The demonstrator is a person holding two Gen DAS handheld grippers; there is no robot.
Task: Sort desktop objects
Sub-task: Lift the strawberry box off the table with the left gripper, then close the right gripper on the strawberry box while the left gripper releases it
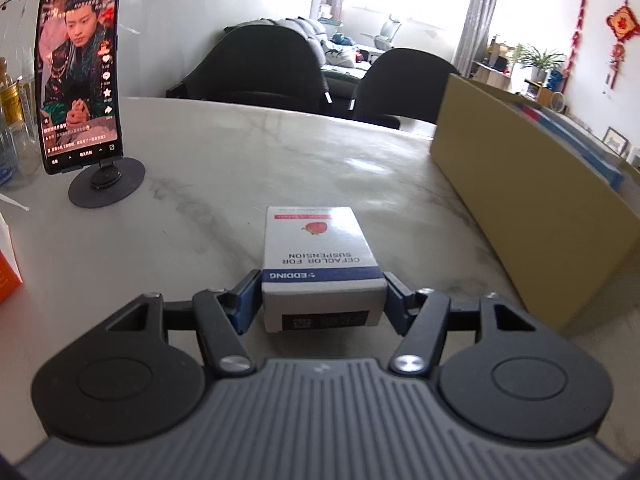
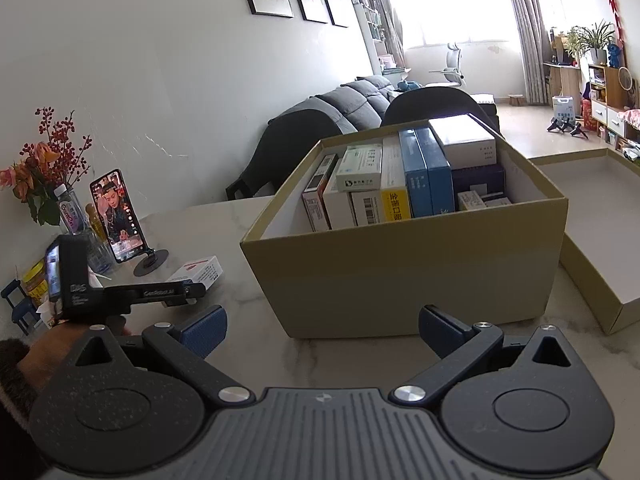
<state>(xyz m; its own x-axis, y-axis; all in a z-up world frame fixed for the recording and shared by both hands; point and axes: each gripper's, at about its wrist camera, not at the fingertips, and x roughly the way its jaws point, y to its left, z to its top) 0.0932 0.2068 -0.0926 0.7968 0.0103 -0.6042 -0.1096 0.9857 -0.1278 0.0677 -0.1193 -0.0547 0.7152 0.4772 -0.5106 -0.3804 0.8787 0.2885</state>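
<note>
My left gripper (image 1: 324, 294) is shut on a white medicine box (image 1: 320, 256) with a blue stripe and a strawberry picture, gripping its near end. The box is at or just above the marble table (image 1: 224, 184); I cannot tell which. In the right wrist view that gripper (image 2: 188, 290) and the box (image 2: 198, 270) show at the left. My right gripper (image 2: 322, 334) is open and empty, close in front of a tan cardboard box (image 2: 400, 264) that holds several upright medicine boxes (image 2: 400, 176). The cardboard box also shows in the left wrist view (image 1: 532, 208), at the right.
A phone on a round stand (image 1: 80, 76) plays a video at the far left. Bottles and a vase of flowers (image 2: 44, 176) stand by the wall. An orange and white carton (image 1: 8, 264) is at the left edge. The cardboard box's lid (image 2: 600, 232) lies at the right. Two dark chairs (image 1: 260, 68) stand beyond the table.
</note>
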